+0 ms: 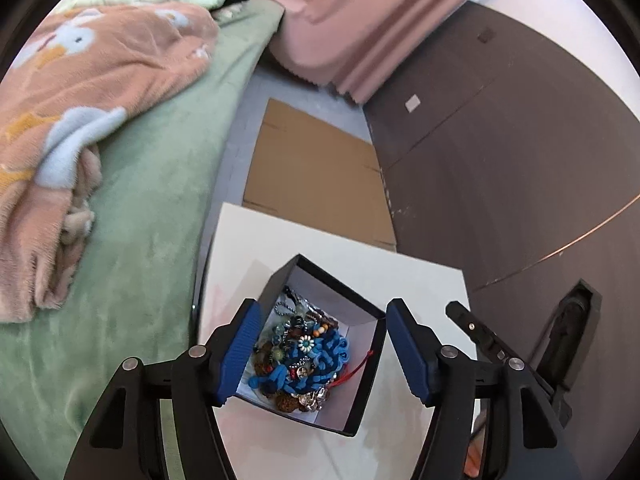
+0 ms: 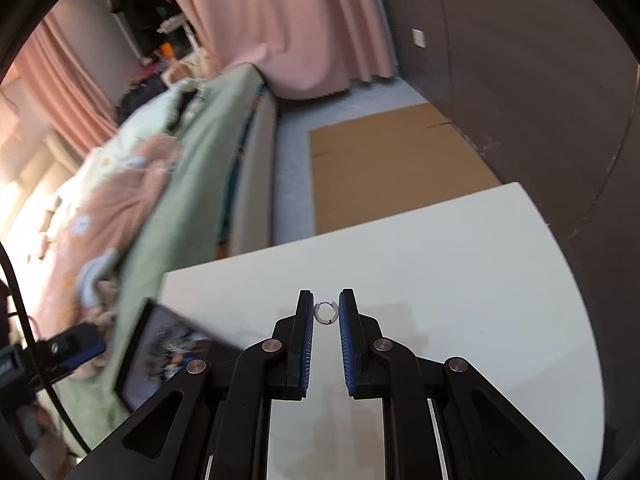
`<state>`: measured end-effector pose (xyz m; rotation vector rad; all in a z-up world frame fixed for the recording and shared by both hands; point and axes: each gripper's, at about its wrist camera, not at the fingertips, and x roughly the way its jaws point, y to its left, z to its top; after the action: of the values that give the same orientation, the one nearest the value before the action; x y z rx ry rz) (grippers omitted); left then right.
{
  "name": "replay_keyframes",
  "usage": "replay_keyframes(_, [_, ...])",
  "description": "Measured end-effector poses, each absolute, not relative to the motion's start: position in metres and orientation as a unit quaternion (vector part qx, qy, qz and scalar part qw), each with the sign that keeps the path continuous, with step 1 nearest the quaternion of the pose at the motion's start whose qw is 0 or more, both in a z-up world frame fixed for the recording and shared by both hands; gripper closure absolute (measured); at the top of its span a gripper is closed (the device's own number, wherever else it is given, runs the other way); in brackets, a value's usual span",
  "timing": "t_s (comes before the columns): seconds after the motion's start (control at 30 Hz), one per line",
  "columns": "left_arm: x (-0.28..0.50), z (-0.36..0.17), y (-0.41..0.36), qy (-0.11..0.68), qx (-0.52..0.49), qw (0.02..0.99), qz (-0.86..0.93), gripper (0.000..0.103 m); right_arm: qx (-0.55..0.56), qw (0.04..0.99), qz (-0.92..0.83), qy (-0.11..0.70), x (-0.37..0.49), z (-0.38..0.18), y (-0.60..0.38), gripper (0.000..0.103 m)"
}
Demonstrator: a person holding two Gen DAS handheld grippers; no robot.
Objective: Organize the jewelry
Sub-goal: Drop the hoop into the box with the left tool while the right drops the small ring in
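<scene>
Jewelry [image 1: 302, 354] sat heaped in a black box [image 1: 340, 288] with a white lining, on the white surface [image 1: 420, 280]; the heap was a tangle of blue cord, beads, a small flower charm and metal chains, with a red thread trailing off to the right. Left tool [image 1: 318, 350] stood wide around the box, its blue pads [image 1: 240, 354] flanking the box's two side walls. Left pad looked to be just at the wall; right pad was close to the far corner (contact could not be told). Nothing was pinched between them.

Right tool [image 2: 326, 314] was narrow, its pads closed on a small silver ring [image 2: 326, 314] at the very tips, held above the bare surface with a faint shadow underneath. In the right wrist view the box [image 2: 160, 344] appeared at lower left, blurred, near the surface's left edge, with the left tool's blue tip [image 2: 82, 350] beside it.

Beyond the surface lay a flat sheet of cardboard [image 1: 316, 176] on the grey floor [image 2: 292, 168]. A bed [image 1: 160, 200] with a green cover and a pink patterned blanket [image 1: 100, 92] stood to the left, pink curtains [image 2: 288, 24] behind, a dark wall [image 1: 520, 140] to the right.
</scene>
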<state>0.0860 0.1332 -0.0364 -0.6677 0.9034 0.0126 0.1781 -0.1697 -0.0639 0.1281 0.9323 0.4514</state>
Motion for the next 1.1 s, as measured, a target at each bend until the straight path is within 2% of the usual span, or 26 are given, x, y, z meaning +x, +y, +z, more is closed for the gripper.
replay_keyframes(0.33, [0.072, -0.033, 0.139, 0.424, -0.318, 0.848, 0.027, 0.037, 0.105, 0.852, 0.317, 0.403, 0.141, -0.035, -0.146, 0.089])
replay_keyframes(0.67, [0.064, -0.031, 0.135, 0.422, -0.307, 0.853, 0.034, 0.037, 0.145, 0.82, 0.38, 0.404, 0.132, -0.038, -0.108, 0.089])
replay_keyframes(0.77, [0.062, -0.03, 0.134, 0.421, -0.302, 0.855, 0.035, 0.037, 0.119, 0.825, 0.366, 0.415, 0.133, -0.046, -0.095, 0.087])
replay_keyframes(0.83, [0.06, -0.03, 0.134, 0.421, -0.3, 0.855, 0.038, 0.037, 0.101, 0.825, 0.347, 0.434, 0.135, -0.052, -0.092, 0.075])
replay_keyframes(1.0, [0.056, -0.027, 0.135, 0.417, -0.3, 0.857, 0.045, 0.037, 0.107, 0.822, 0.333, 0.449, 0.135, -0.055, -0.112, 0.054])
replay_keyframes(1.1, [0.054, -0.025, 0.132, 0.415, -0.295, 0.86, 0.045, 0.037, 0.117, 0.825, 0.323, 0.449, 0.134, -0.053, -0.129, 0.052])
